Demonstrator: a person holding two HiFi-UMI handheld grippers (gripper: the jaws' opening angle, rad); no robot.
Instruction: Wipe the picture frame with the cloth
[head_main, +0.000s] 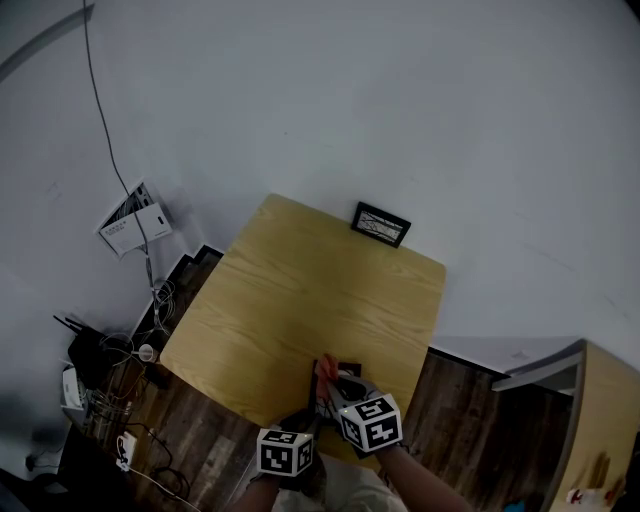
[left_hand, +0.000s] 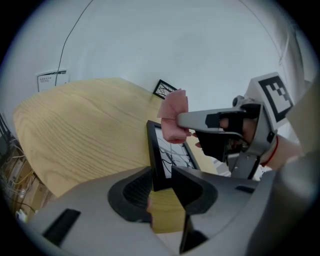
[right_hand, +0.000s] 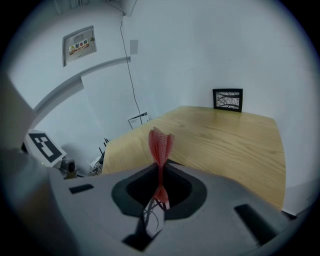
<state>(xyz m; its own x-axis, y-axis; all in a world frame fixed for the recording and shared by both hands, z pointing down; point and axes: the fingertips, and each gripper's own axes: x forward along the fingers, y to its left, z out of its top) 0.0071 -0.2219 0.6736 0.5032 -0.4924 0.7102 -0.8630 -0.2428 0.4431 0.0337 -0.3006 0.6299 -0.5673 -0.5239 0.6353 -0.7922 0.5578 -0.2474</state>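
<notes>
The left gripper sits closest in its own view, its jaws clamped on the lower corner of the picture frame. This is a black frame around a white print of dark branches, and it is held upright above the near edge of the table. The right gripper reaches in from the right, clenched on the cloth, a pink-red wad bunched at its tips. The cloth is at the frame's top edge, but I cannot tell whether they touch. In the right gripper view the cloth stands up as a thin fold, pinched between closed jaws. In the head view both grippers are close together at the bottom, marker cubes facing up, with a scrap of red showing between them.

A second frame of the same kind stands upright at the far edge of the light wooden table, against the white wall. A thin cable runs down the wall to a printed sheet near the dark plank floor. Left of the table is a tangle of wires. A wooden cabinet stands to the right.
</notes>
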